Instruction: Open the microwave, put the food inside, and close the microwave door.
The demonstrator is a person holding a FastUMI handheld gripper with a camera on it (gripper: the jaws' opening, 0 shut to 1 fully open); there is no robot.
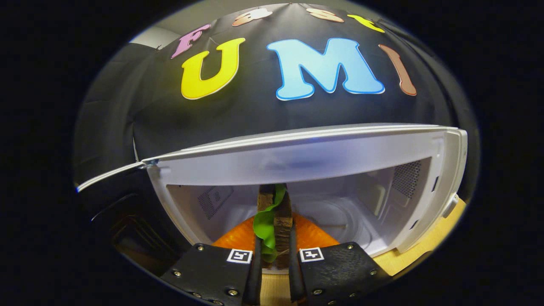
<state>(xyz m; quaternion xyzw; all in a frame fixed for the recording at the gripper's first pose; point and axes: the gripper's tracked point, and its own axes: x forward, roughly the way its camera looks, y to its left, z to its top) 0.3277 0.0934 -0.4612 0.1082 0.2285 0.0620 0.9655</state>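
Gripper view: the gripper (pixel 274 255) carries the food (pixel 278 212), a sandwich-like slab with a green leaf (pixel 265 225) hanging from its left side, towards the open microwave (pixel 297 153). Both fingers (pixel 256 272) press on the food's lower part, one on each face, so it stands upright between them with its long axis running up and away from the fingertips. The jaws are closed to a narrow gap, filled by the food.

The white cavity (pixel 340 208) lies straight ahead, just beyond the food, its mouth wide and unobstructed. The door (pixel 110 174) is swung out to the left, showing as a thin pale edge with its dark inner side below. An orange plate (pixel 314 233) sits low behind the food, at the cavity's threshold; whether it is joined to the food or rests on the cavity floor cannot be told. A wooden table (pixel 425 246) shows under the microwave's right corner.

The opening step looks done and the placing is under way. The next move turns on a plain forward line: food, fingers and cavity are already lined up, and the food's top appears to sit close beneath the upper lip of the opening, so a slight dip may be needed to clear it.
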